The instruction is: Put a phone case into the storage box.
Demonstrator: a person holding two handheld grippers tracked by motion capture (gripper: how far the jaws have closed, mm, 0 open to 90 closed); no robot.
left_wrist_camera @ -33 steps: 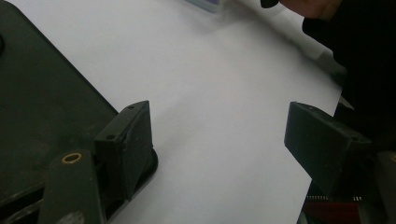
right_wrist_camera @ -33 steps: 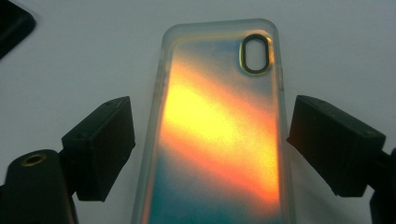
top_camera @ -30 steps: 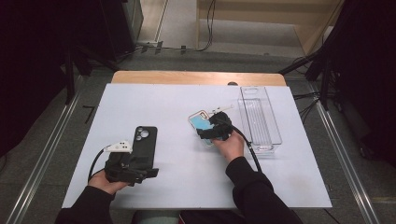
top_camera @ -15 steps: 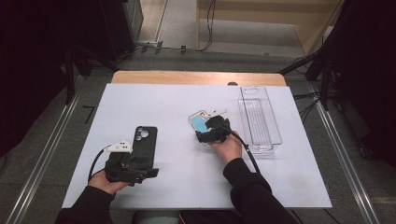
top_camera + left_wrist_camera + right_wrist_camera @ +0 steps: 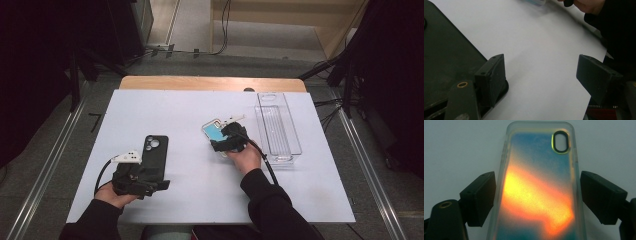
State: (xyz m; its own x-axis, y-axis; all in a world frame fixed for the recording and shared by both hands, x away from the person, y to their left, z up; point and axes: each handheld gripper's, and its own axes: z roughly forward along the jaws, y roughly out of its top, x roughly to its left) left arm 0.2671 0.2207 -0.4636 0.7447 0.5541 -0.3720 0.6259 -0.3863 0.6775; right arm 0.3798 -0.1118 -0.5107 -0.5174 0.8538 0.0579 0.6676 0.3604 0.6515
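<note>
High view: the right gripper (image 5: 227,139) sits over the near end of a clear case (image 5: 215,132) with a blue back, which lies flat on the white table (image 5: 190,115). A clear tray (image 5: 278,127) stands just to the right of that hand. The left gripper (image 5: 137,177) rests at the near end of a black phone (image 5: 154,152), well apart from the case.

Left gripper view: the jaws stand spread wide with bare table between them. The phone (image 5: 446,52) lies outside the gap, against the outer side of the left jaw, its corner just beneath that jaw. The other hand (image 5: 589,5) shows far off at the top.

Right gripper view: the case (image 5: 539,185) lies lengthwise between the jaws, its camera hole at the far end, an orange glare across its middle. The jaws have just been closing a little; the left pad is at the case's edge, the right pad just beside the other edge with a thin gap, so no firm pinch shows.
</note>
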